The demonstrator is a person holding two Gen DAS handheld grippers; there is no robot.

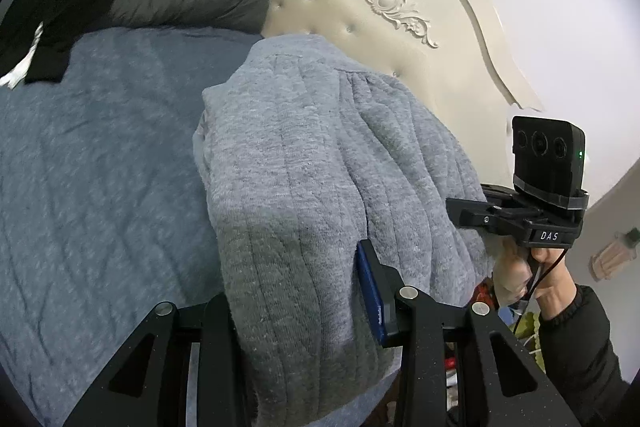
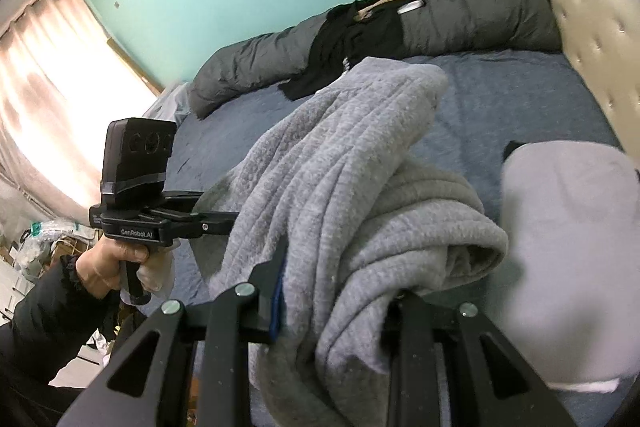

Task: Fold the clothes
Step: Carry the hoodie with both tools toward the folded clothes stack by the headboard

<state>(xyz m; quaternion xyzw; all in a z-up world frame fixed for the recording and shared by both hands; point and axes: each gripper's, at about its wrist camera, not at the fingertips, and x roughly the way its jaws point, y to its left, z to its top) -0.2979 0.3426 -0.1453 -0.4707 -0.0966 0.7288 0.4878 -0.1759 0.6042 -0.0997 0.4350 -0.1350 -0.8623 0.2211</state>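
I have one grey quilted garment (image 1: 304, 163) lifted off the bed (image 1: 92, 155), stretched between my two grippers; it fills the middle of both wrist views and hangs in loose bunches, so I judge the folding has hardly started: no neat crease shows yet, and the spreading, folding and setting down are all left. My left gripper (image 1: 296, 307), at the bottom of the left wrist view, has its jaws clamped on a thick gather of the grey cloth. My right gripper (image 2: 332, 311), at the bottom of the right wrist view, is likewise clamped on a bunched edge of the same garment. Counting what else lies here: one black garment (image 2: 356, 39) crumpled in the upper middle of the right wrist view, draped over one dark grey rolled duvet (image 2: 480, 15) at the far edge of the bed, so probably one more piece to fold. One pale rounded thing (image 2: 568, 247) at the right of that view is too blurred to name. One cream headboard (image 1: 400, 27) stands in the upper right of the left wrist view.
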